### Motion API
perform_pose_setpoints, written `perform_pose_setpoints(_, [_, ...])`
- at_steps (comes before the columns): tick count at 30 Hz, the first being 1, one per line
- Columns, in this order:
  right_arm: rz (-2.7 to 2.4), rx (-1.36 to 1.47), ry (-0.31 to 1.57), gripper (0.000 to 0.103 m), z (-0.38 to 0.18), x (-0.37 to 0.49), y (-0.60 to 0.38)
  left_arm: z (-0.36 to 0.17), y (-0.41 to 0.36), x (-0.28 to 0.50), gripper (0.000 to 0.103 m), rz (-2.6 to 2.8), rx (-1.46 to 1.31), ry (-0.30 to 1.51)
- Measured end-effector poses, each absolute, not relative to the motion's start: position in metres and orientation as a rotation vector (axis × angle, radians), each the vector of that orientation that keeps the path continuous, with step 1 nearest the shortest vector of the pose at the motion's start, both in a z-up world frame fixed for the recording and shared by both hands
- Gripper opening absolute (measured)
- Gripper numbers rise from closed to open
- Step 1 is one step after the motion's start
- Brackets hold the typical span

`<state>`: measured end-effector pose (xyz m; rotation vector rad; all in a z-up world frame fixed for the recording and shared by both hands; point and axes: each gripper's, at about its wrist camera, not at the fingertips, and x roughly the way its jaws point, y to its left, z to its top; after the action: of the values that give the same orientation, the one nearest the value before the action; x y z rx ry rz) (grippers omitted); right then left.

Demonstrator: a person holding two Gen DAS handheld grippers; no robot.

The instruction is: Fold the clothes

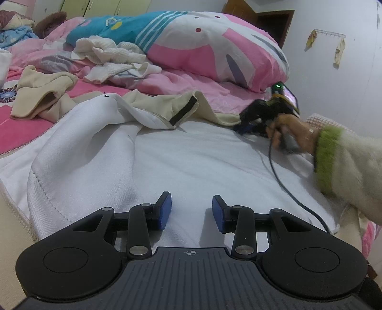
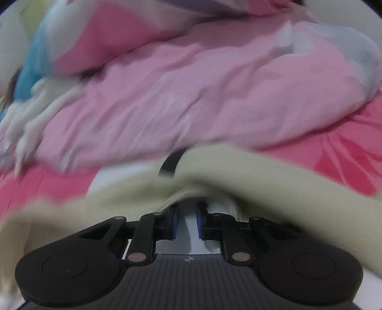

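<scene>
- Right wrist view was motion-blurred; right gripper [image 2: 187, 220] stood narrowly parted at cream jacket [image 2: 238, 181] edge, grip unclear.
- Left gripper [image 1: 191, 212] hovered part-open, empty, over the jacket's white lining, frame centre.
- 2 grippers, 1 jacket.

White wall [image 1: 334, 71], wooden door [image 1: 274, 21]

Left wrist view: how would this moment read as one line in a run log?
stage: folding white jacket on bed | left tongs: open above it, holding nothing | right tongs: at cream edge | grip unclear, blurred
</scene>
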<state>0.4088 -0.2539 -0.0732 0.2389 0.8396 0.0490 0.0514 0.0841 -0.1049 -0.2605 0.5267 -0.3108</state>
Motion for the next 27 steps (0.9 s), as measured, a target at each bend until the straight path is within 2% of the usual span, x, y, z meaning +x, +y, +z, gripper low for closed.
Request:
perform_pose_setpoints(8, [-0.13, 0.032, 0.892, 0.018, -0.061, 0.412, -0.207, -0.104, 0.083, 0.051, 0.038, -0.306, -0.249, 0.535])
perform_pose_setpoints(19, [-0.151, 0.127, 0.904, 0.019, -0.063, 0.405, -0.208, -0.104, 0.079, 0.049, 0.038, -0.296, -0.233, 0.533])
perform_pose_setpoints(24, [-0.086, 0.084, 0.828, 0.019, -0.064, 0.382, -0.207, -0.104, 0.079, 0.05, 0.038, -0.295, -0.231, 0.533])
perform_pose_setpoints(27, [0.085, 0.162, 0.798, 0.02, -0.051, 0.351, -0.215, -0.104, 0.079, 0.05, 0.038, -0.294, -0.231, 0.532])
